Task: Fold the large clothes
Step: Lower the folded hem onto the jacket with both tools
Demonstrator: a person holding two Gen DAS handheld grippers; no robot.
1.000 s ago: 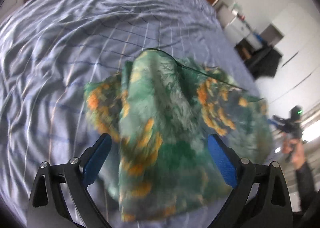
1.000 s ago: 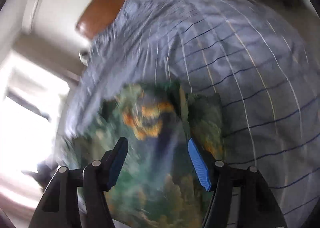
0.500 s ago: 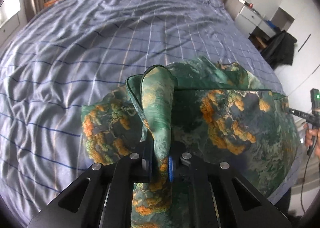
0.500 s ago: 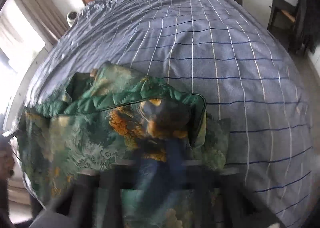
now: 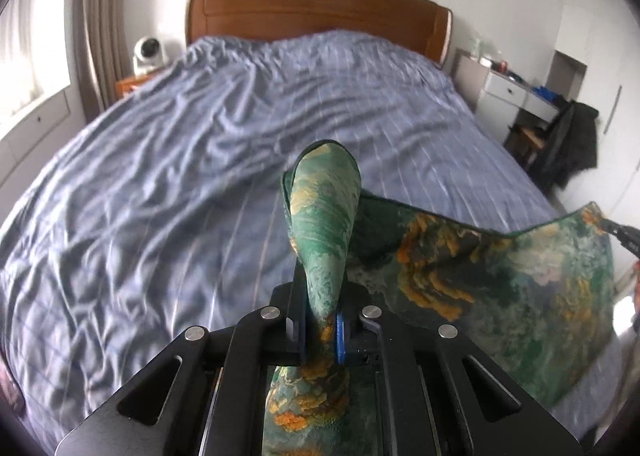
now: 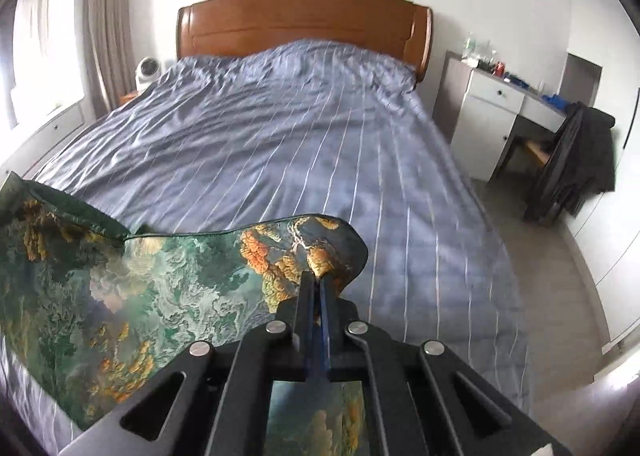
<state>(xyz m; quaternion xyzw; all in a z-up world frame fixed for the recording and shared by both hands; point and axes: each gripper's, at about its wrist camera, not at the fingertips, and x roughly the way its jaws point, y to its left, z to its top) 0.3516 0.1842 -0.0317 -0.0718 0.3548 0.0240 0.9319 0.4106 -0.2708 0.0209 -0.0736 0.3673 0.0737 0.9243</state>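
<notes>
A green garment (image 5: 500, 288) printed with orange and pale swirls hangs stretched above the foot of the bed (image 5: 200, 159). My left gripper (image 5: 322, 320) is shut on one bunched corner, which sticks up past the fingers. At the right edge of the left wrist view the right gripper (image 5: 624, 236) shows as a dark tip at the cloth's other corner. In the right wrist view my right gripper (image 6: 314, 288) is shut on that corner of the garment (image 6: 168, 288), and the cloth spreads away to the left. The bedcover (image 6: 280, 151) is blue-grey with thin stripes.
A wooden headboard (image 6: 304, 27) stands at the far end. A white fan-like device (image 5: 149, 52) sits on a bedside table at left. A white desk (image 6: 500, 115) and a chair draped with dark clothing (image 6: 576, 163) stand right of the bed, with bare floor (image 6: 560, 296) alongside.
Both grippers went from open over the garment to shut on its corners. Both then rose and tilted up, lifting the cloth off the bed and bringing the headboard into view.
</notes>
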